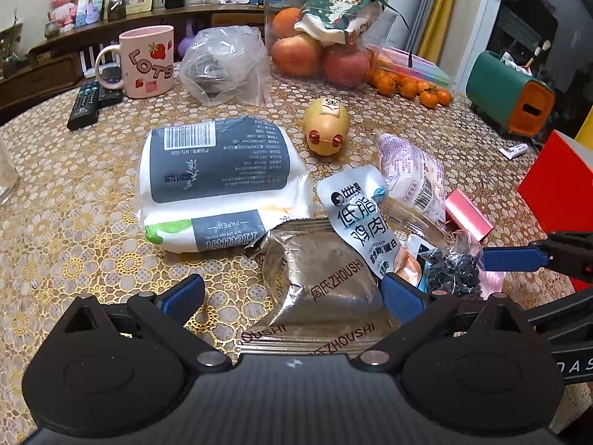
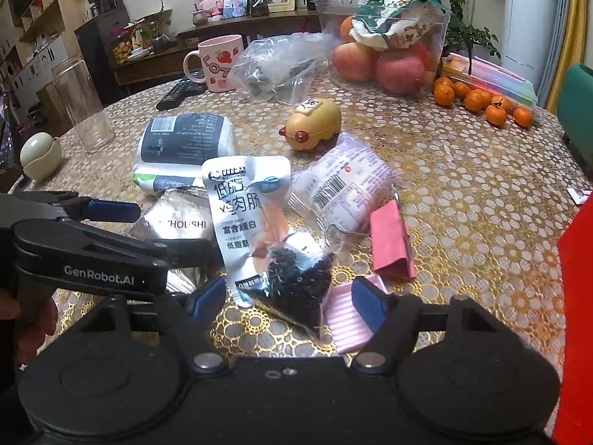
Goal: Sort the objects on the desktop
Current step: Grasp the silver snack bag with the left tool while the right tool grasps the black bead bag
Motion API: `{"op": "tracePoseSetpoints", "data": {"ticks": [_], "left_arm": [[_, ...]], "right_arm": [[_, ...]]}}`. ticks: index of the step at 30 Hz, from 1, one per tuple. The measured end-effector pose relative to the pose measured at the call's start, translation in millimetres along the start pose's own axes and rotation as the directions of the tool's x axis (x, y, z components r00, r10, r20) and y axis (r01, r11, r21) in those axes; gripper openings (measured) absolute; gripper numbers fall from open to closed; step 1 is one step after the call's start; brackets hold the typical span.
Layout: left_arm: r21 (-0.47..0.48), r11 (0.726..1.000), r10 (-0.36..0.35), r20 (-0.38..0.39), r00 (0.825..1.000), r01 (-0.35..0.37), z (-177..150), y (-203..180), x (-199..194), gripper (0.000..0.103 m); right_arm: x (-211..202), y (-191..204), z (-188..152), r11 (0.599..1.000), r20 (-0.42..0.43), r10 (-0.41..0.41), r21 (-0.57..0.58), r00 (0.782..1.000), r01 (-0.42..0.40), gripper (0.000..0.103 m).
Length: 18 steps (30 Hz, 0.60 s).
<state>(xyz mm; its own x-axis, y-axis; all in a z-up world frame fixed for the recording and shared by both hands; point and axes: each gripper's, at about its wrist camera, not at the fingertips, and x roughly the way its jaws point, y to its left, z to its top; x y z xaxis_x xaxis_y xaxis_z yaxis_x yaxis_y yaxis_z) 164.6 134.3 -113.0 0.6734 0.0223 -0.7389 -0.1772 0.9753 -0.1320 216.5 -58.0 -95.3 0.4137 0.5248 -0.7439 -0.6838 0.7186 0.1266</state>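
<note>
Left gripper [image 1: 292, 291] fingers spread wide (low, level), right gripper [image 2: 289, 298] likewise spread, side by side

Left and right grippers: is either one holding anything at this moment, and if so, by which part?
Nothing is held. The left gripper is open astride the silver snack packet; the right gripper is open around the small bag of dark beads, not closed on it.

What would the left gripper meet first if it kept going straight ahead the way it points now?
Most likely the silver foil packet, which already lies between the open jaws of the left gripper. Beyond it sits the white sausage pouch, though depth is hard to judge through the fisheye.
</note>
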Motion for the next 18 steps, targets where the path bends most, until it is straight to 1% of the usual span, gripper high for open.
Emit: {"op": "tracePoseSetpoints", "data": {"ticks": [3, 4, 5, 7, 9, 14, 16, 18], "left_arm": [[-0.031, 0.999, -0.038, -0.009, 0.999, 0.038, -0.7, 3.3, 3.0, 0.093], [-0.028, 0.999, -0.043, -0.004, 0.999, 0.043, -1.3, 2.1, 2.7, 0.089], [-0.02, 0.999, -0.051, -0.001, 0.999, 0.051, -1.4, 0.4, 2.1, 0.086], [-0.01, 0.997, -0.071, 0.001, 0.997, 0.071, -1.7, -1.8, 0.9, 0.073], [-0.007, 0.996, -0.087, 0.0, 0.996, 0.087, -1.6, -3.0, 0.0, 0.067], [-0.018, 0.997, -0.081, 0.002, 0.997, 0.081, -2.3, -3.0, -2.8, 0.062], [-0.02, 0.997, -0.074, 0.006, 0.997, 0.075, -2.3, -3.0, -4.8, 0.057], [-0.025, 0.997, -0.073, 0.006, 0.997, 0.073, -2.0, -1.9, -6.5, 0.054]], "right_arm": [[2.6, -0.4, 0.9, 1.0, -0.006, 0.013, -0.003, 1.0, -0.013, 0.071], [3.5, -0.3, 0.8, 1.0, -0.009, 0.015, -0.004, 1.0, -0.015, 0.068], [4.8, 0.2, 0.6, 1.0, -0.015, 0.015, -0.008, 1.0, -0.015, 0.061], [6.3, 2.1, -0.5, 1.0, -0.019, 0.004, -0.022, 1.0, -0.005, 0.057], [7.2, 2.8, -1.6, 1.0, -0.021, 0.004, -0.027, 1.0, -0.005, 0.056], [5.2, 2.6, -0.7, 1.0, -0.017, 0.0, -0.021, 1.0, -0.001, 0.047], [3.6, 2.4, -0.6, 1.0, -0.016, 0.002, -0.015, 1.0, -0.002, 0.044], [2.1, 2.4, -0.9, 1.0, -0.013, 0.0, -0.013, 1.0, 0.0, 0.042]]}}
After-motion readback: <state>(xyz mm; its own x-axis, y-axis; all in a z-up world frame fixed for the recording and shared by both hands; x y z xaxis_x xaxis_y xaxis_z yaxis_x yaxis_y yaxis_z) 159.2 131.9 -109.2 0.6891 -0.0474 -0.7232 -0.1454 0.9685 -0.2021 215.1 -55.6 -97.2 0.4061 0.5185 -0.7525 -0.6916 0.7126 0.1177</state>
